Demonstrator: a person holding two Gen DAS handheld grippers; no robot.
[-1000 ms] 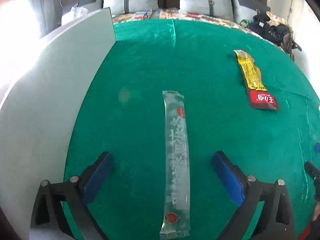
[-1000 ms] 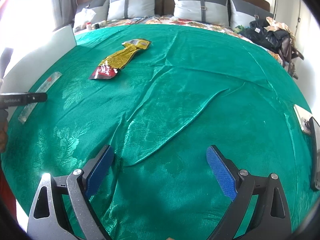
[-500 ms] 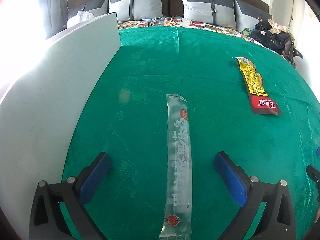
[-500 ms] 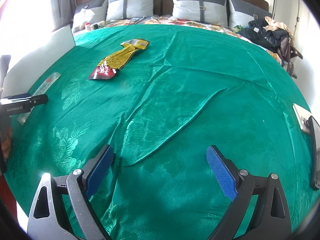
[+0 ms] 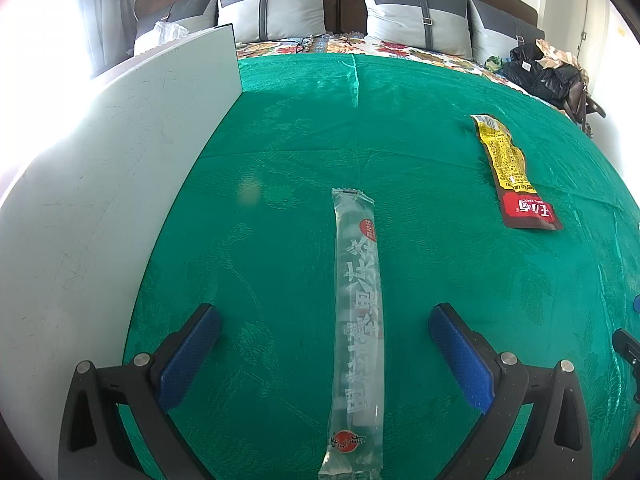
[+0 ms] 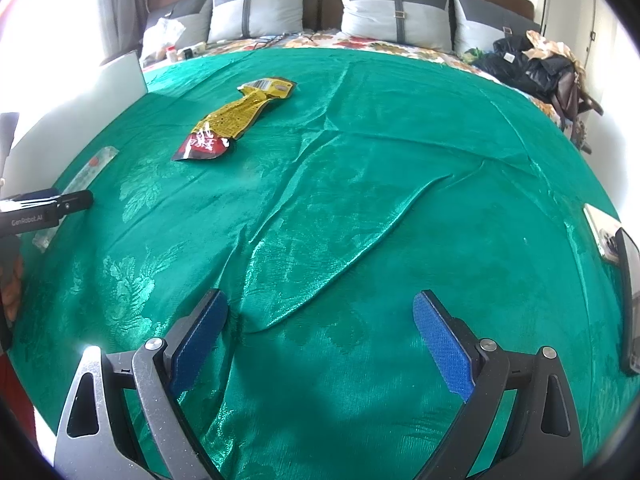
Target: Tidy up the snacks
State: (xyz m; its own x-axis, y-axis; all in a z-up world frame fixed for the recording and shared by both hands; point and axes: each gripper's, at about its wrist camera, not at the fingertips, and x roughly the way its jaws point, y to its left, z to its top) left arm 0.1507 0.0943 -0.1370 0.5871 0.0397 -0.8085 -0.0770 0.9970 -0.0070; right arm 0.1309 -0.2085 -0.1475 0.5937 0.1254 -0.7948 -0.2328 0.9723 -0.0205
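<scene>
A long clear snack stick packet (image 5: 356,320) lies flat on the green cloth (image 5: 280,152), running straight away from me. My left gripper (image 5: 324,340) is open and empty, its blue pads either side of the packet's near half, not touching it. A yellow and red snack packet (image 5: 512,172) lies to the far right. In the right wrist view the same yellow packet (image 6: 236,120) lies far left, and the clear packet (image 6: 86,178) sits at the left edge behind the left gripper's tip (image 6: 60,204). My right gripper (image 6: 320,332) is open and empty over bare cloth.
A white board (image 5: 100,200) stands along the left edge of the cloth. Grey pillows (image 5: 276,4) and a headboard are at the back. Dark bags (image 6: 532,68) lie at the far right. A phone-like object (image 6: 628,300) sits at the right edge.
The left gripper has pulled back and tilted up a little, so the clear packet sits lower and more of the room shows. The right gripper has barely moved.
</scene>
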